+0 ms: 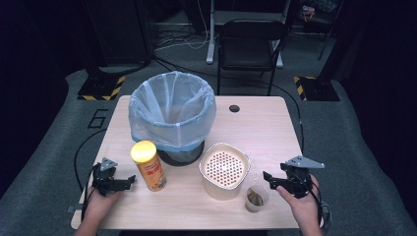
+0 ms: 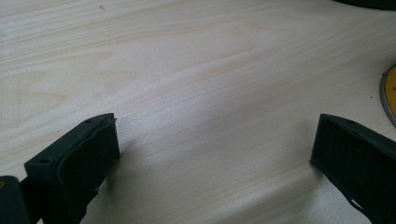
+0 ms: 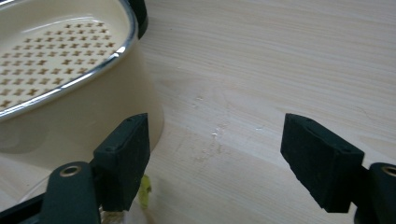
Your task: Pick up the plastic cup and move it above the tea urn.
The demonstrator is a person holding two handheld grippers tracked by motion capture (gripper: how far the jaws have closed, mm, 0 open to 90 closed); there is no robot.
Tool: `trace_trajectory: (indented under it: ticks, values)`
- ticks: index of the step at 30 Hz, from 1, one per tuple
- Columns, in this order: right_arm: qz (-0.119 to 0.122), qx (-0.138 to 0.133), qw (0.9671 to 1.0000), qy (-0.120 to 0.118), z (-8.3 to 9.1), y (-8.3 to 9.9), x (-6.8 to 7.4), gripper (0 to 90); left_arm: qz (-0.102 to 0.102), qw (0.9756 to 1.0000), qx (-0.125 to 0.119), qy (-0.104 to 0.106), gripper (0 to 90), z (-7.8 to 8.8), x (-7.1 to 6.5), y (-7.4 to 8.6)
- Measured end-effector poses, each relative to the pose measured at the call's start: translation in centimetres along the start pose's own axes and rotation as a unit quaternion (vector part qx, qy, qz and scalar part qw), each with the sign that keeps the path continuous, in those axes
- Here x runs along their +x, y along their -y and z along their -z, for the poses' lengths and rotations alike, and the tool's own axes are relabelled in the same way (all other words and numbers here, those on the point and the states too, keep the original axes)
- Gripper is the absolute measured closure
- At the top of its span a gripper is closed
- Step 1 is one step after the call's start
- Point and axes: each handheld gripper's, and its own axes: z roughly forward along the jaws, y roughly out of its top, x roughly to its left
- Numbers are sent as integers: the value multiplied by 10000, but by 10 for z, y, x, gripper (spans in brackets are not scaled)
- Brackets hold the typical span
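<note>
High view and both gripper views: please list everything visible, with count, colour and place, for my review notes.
Table: one, light wood, centre.
Bin: one, dark with a pale blue bag liner, far left-centre of the table.
Canister: one, yellow lid and label, upright in front of the bin.
Strainer container: one, cream with a perforated insert, in front of the bin to the right.
Clear cup: one, brownish contents, by the container's near right side.
Chair: one, black, beyond the table.
Left gripper: black, open, near left edge.
Right gripper: black, open, above the cup.
</note>
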Motion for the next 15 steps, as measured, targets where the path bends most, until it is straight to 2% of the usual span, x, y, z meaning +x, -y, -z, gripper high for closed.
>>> trace_trajectory:
  ticks: [7,15]
  values:
    - [60,-41,9999,-130,7,3,14,191,2,10000,-2,0,7,0,0,0]
    - [117,-45,9998,-183,8,7,21,181,2,10000,-1,1,7,0,0,0]
